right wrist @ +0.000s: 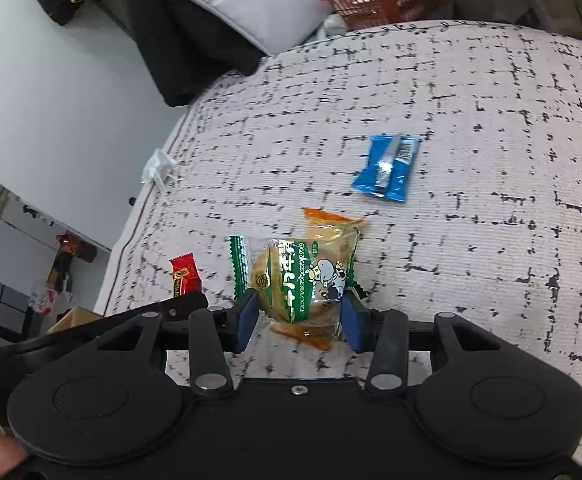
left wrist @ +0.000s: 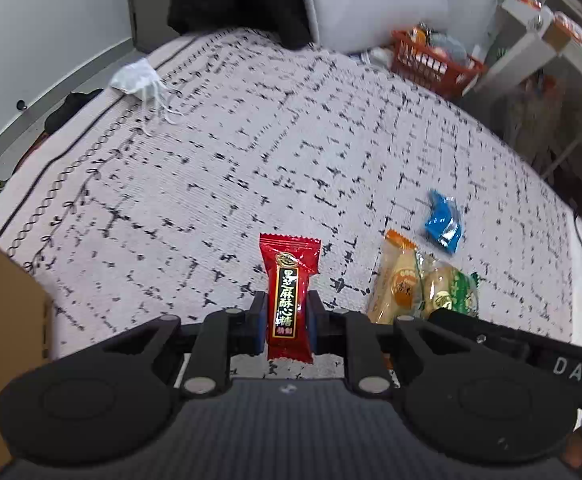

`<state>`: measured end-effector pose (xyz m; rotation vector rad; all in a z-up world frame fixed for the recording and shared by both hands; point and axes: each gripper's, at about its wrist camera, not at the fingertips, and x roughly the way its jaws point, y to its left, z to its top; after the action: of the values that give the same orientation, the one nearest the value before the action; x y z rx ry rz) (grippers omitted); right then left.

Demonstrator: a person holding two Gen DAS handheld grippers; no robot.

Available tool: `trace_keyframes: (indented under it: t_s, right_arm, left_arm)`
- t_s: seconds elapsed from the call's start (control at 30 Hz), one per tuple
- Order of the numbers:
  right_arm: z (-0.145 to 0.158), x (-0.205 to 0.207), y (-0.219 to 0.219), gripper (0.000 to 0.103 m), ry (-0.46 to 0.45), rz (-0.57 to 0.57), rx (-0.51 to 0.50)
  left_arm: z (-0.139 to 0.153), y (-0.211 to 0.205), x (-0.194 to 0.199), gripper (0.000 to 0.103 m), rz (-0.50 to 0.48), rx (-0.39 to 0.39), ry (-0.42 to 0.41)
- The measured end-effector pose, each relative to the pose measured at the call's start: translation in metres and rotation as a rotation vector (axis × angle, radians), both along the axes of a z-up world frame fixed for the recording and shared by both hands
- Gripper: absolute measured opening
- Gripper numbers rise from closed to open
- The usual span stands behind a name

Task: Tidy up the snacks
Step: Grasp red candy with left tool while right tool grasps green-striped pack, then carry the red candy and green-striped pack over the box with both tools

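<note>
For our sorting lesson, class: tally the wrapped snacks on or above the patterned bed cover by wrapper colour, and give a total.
Red: 1, the red candy in the left gripper
Green: 1, the green pastry in the right gripper
Orange: 1, the orange pastry
Blue: 1, the blue packet
Total: 4

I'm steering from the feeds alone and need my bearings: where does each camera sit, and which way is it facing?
Left wrist: on the left hand-held gripper, looking forward and down along its fingers at the patterned rug; its pads clamp a red candy; the right tool's black arm crosses at lower right.
Right wrist: on the right hand-held gripper, angled down at the same rug; its pads grip a green cookie pack with an orange pack behind.
Shared: red candy, both cookie packs, blue packet, orange basket.
</note>
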<state>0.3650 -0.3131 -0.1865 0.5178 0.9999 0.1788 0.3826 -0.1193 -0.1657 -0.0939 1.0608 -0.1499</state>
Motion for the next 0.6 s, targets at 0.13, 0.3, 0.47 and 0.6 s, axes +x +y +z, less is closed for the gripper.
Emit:
trace_keyframes:
  t_s: [0.13,0.3,0.47,0.6]
  right_arm:
    - [0.012,-0.004,0.010,0.043,-0.028,0.019,-0.001]
    - [0.026,-0.008,0.025,0.043,-0.067,0.041,-0.004]
    - [0.038,-0.012,0.043,0.042,-0.095,0.073,-0.002]
    - [0.043,-0.015,0.060,0.041,-0.110,0.097,-0.011]
  left_arm:
    - [0.014,0.009,-0.009,0.019,0.011,-0.007,-0.022]
    - [0.030,0.028,-0.021,0.019,0.035,-0.019,-0.046]
    - [0.046,0.053,-0.031,0.019,0.070,-0.031,-0.070]
    - [0.056,0.076,-0.039,0.019,0.097,-0.043,-0.086]
